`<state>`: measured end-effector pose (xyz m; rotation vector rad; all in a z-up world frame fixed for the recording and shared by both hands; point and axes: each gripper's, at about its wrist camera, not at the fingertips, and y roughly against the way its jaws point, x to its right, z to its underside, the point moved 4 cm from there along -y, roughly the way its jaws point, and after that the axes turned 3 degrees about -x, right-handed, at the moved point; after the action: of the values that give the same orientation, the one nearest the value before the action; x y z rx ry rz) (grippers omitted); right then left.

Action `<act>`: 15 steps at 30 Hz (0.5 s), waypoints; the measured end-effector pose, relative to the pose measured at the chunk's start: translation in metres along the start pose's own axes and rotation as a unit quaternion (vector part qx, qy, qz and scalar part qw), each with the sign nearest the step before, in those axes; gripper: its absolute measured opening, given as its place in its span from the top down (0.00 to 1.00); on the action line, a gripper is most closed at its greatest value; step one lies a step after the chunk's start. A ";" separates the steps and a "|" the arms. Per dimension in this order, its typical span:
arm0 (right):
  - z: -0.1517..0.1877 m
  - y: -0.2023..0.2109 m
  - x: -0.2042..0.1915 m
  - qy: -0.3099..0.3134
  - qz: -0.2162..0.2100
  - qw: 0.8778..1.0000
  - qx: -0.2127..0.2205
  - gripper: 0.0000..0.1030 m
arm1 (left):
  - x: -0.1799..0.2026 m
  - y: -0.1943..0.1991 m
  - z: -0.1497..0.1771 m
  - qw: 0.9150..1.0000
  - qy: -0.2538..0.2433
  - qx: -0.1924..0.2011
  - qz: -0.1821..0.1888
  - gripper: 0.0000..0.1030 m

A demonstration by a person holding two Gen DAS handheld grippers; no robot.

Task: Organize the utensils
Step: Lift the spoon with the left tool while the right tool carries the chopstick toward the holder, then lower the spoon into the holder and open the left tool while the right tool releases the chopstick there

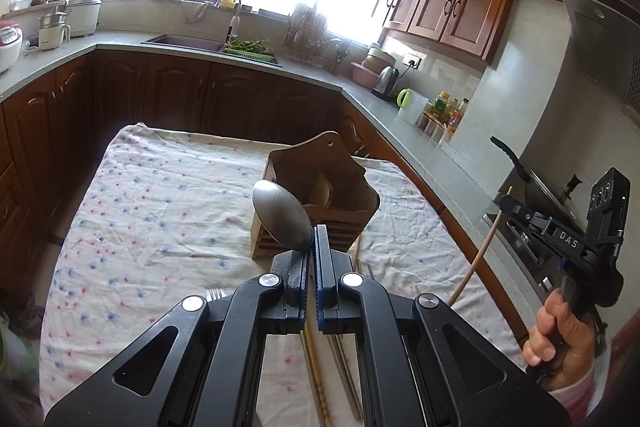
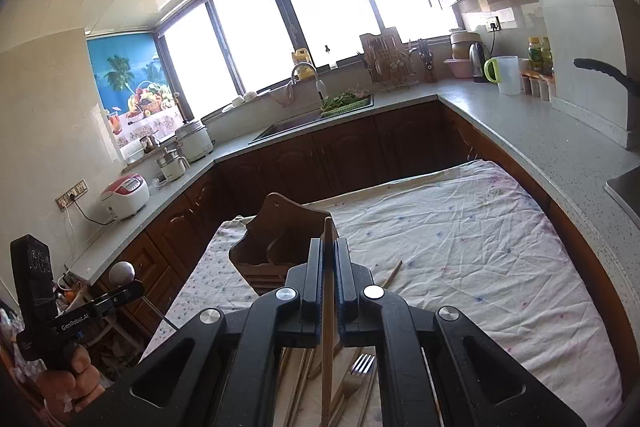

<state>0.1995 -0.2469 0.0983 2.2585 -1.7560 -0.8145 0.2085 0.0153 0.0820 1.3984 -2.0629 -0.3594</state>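
Already both grippers carry something. The left gripper (image 1: 311, 247) is clamped on the neck of a metal spoon (image 1: 282, 217), whose bowl stands up past the fingertips, and the right gripper (image 2: 329, 251) is pinched tight on a wooden chopstick (image 2: 329, 307) that runs lengthwise between its fingers, its tip poking out just beyond them.

Ahead of both sets of fingers stands the wooden holder (image 1: 320, 187), upright on the flowered cloth (image 1: 160, 195). For the left gripper it sits just beyond the spoon; for the right gripper it lies a little to the left of the fingertips. Something pale seems to stand inside one compartment already (hard to say what).

Judging by this, the job is barely under way: neither held piece has reached the holder yet, and more pieces wait on the cloth below and behind the fingers.

By count: one holder, one spoon, one fork (image 2: 362, 365) lying beneath the right gripper, and one chopstick in the grip. Loose chopsticks (image 1: 316, 379) on the cloth number at least three, some wooden and some greyish, though the grippers hide part of the pile, so the exact total cannot be told.
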 end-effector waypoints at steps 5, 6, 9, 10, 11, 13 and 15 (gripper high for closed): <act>-0.010 -0.003 -0.002 -0.007 -0.002 1.000 0.018 0.95 | -0.002 -0.004 -0.008 1.000 -0.001 0.005 -0.003 0.98; -0.014 -0.005 -0.002 -0.009 -0.006 1.000 0.022 0.95 | -0.002 -0.005 -0.011 1.000 -0.002 0.007 -0.004 0.98; -0.026 -0.011 -0.005 -0.014 -0.012 0.999 0.036 0.95 | -0.002 -0.008 -0.024 1.000 -0.007 0.016 -0.009 0.98; -0.032 -0.012 -0.006 -0.015 -0.014 0.999 0.042 0.95 | -0.001 -0.009 -0.029 1.000 -0.009 0.021 -0.011 0.98; -0.038 -0.014 -0.008 -0.015 -0.016 0.999 0.048 0.95 | -0.001 -0.010 -0.035 1.000 -0.011 0.026 -0.013 0.98; -0.051 -0.019 -0.013 -0.011 -0.018 0.998 0.063 0.95 | 0.000 -0.012 -0.048 0.999 -0.017 0.037 -0.018 0.98; -0.064 -0.024 -0.017 -0.008 -0.023 0.997 0.075 0.95 | -0.001 -0.017 -0.061 0.998 -0.020 0.046 -0.022 0.98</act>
<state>0.2498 -0.2360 0.1463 2.4013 -1.8361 -0.7349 0.2595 0.0158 0.1202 1.5053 -2.1067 -0.3156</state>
